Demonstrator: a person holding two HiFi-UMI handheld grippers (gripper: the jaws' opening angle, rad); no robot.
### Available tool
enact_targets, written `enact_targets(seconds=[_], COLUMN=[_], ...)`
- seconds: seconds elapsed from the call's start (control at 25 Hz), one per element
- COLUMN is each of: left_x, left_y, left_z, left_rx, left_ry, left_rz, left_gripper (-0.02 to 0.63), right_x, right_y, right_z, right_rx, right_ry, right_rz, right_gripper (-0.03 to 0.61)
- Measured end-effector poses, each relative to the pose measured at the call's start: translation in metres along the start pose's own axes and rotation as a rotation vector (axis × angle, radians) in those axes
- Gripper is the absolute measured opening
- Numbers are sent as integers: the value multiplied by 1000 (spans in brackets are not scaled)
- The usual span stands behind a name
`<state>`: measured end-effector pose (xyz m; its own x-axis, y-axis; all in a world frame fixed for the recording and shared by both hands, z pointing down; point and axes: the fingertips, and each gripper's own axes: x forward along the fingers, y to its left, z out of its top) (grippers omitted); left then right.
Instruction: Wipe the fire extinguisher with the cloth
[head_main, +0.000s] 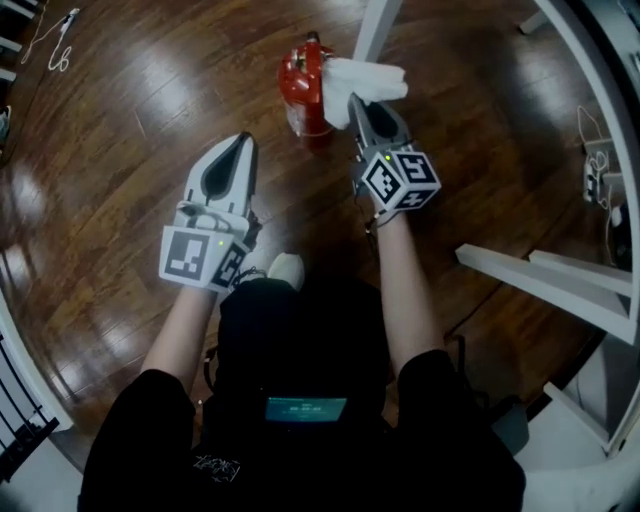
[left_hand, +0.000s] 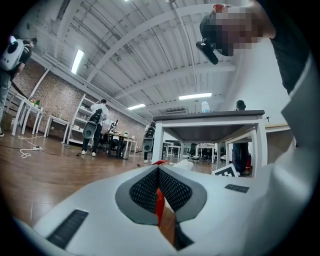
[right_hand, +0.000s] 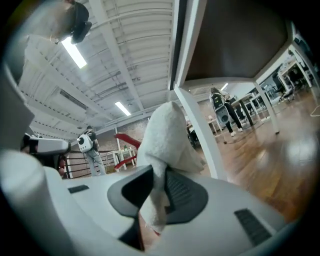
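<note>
A red fire extinguisher (head_main: 303, 88) stands on the wooden floor just beyond both grippers. My right gripper (head_main: 357, 104) is shut on a white cloth (head_main: 365, 82), which bunches up against the extinguisher's right side. In the right gripper view the cloth (right_hand: 167, 135) rises out of the closed right gripper (right_hand: 155, 176) and hides most of what lies ahead. My left gripper (head_main: 241, 143) hovers to the left of the extinguisher and short of it, shut and holding nothing. A sliver of the red extinguisher (left_hand: 160, 199) shows through the narrow slit of the left gripper (left_hand: 158, 171).
A white table leg (head_main: 376, 25) stands right behind the extinguisher, and the table (left_hand: 210, 118) spans above it. White frame bars (head_main: 545, 278) lie at the right. A cable (head_main: 56, 42) trails on the floor at far left. People (left_hand: 95, 125) stand far off.
</note>
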<state>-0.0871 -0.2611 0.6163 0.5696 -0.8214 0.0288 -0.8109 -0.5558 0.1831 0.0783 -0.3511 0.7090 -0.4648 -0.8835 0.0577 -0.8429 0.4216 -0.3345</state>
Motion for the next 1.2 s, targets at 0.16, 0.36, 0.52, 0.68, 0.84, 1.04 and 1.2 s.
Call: enact_targets(seconds=[0.16, 0.36, 0.52, 0.68, 0.84, 1.04, 1.2], left_x=[-15, -21, -18, -18, -13, -5, -2], left_y=[4, 12, 18, 18, 16, 13, 8], left_z=[-11, -20, -23, -26, -31, -35, -35], left_rx=[11, 19, 2, -18, -18, -14, -12], left_ry=[13, 19, 7, 1, 10, 2, 4], left_rz=[16, 38, 49, 39, 22, 15, 16], left_gripper=[0, 0, 0, 0, 0, 0, 0], right_x=[12, 15, 19, 13, 2, -26, -19], right_y=[-3, -20, -48, -61, -39, 21, 56], right_z=[-21, -61, -142, -205, -136, -5, 32], right_rx=[-14, -25, 28, 50, 27, -50, -132], right_ry=[-3, 39, 197, 372, 198, -108, -168], right_rz=[-6, -54, -138, -173, -128, -19, 40], right_gripper=[83, 80, 78, 78, 80, 80, 80])
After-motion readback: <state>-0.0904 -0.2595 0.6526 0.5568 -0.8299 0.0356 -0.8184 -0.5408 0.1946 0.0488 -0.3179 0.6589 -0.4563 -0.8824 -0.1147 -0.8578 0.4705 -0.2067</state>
